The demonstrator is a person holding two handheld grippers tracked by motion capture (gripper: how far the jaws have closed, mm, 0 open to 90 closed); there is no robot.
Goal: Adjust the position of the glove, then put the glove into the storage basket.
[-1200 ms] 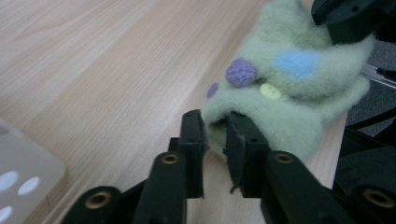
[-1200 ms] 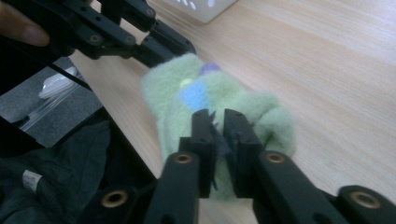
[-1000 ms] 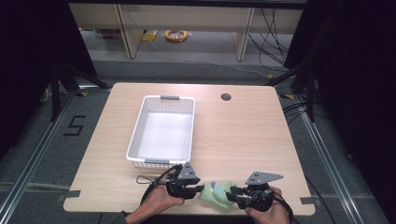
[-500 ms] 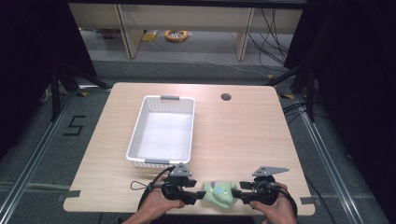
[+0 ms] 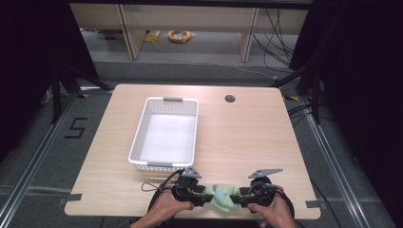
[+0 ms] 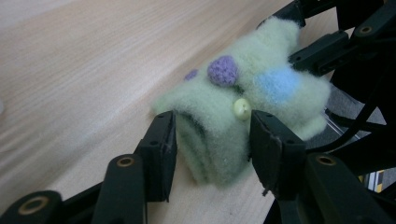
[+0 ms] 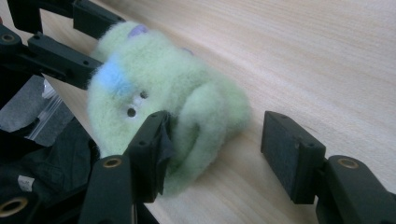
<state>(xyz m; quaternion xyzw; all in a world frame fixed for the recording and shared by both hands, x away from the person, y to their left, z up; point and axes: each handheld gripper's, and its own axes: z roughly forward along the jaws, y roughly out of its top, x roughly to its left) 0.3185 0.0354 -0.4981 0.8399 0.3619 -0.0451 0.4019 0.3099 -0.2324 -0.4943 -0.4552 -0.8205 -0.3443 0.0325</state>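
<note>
Since a second ago both hands have slid down to the near table edge, and the fuzzy green toy now lies stretched between the two grippers instead of bunched up.

High view: left gripper and right gripper face each other, toy between them, white basket well beyond on the wooden table.

Left gripper view: my jaws have just been closing, now half wide, astride one folded end of the toy. The far pad touches fleece, the other stands just off it. Felted wool, purple bobble, blue patch, small pale button.

Right gripper view: jaws have just been opening. The toy leans on one pad, the other stands well clear, so no grip.

I judge it light, soft, squashy, not fragile and not slippery. It will sag, so take the thick folded edge, deep in the jaws.
</note>
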